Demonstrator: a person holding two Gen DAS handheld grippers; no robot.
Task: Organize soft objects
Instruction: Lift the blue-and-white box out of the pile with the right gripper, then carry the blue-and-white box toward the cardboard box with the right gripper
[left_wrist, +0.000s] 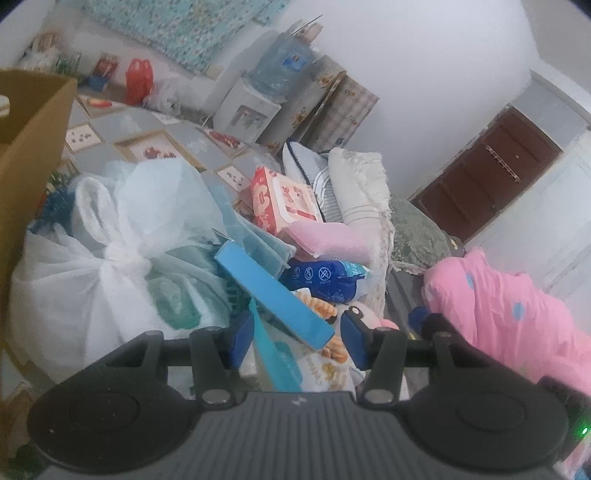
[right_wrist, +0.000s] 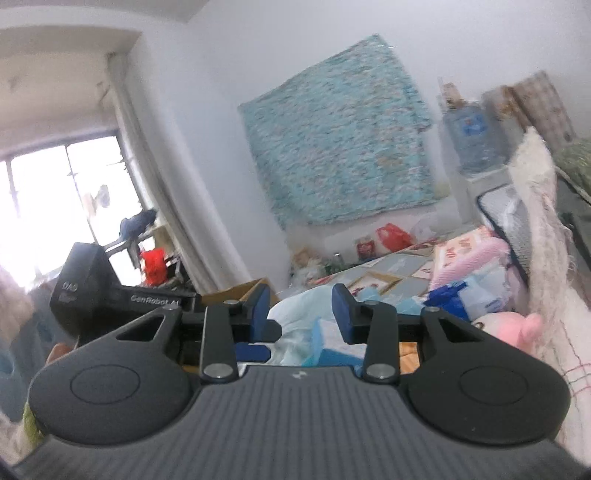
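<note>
Blue pads tipped both grippers, and both sets of jaws stood apart with nothing between them. The left gripper (left_wrist: 299, 341) hung over a heap of clutter, its fingers spread above a long blue box (left_wrist: 273, 295) that lay slanted across the pile. Left of that box sat a knotted white plastic bag (left_wrist: 92, 280), bulging with pale green packets, and a brown cardboard box (left_wrist: 33, 122) stood at the far left edge. Beyond the blue box lay a red and white tissue pack (left_wrist: 284, 201), with a folded pink towel (left_wrist: 328, 242) just beside it and a dark blue packet (left_wrist: 321, 278) nearer the gripper. A cream fringed cloth (left_wrist: 364, 184) rose behind the towel, touching a striped pillow (left_wrist: 314, 170). On the right a pink blanket with blue spots (left_wrist: 506, 299) was bunched up, well apart from the bag. A water bottle on a white dispenser (left_wrist: 280, 66) stood far back against the wall.

The right gripper (right_wrist: 301, 308) was held higher, released, facing a wall where a turquoise patterned cloth (right_wrist: 340, 133) hung. Below its fingers the white bag (right_wrist: 295, 299) showed, and a pink plush toy (right_wrist: 513, 325) lay near right against the fringed cloth (right_wrist: 543, 229). A bright window (right_wrist: 55, 199) filled the left.
</note>
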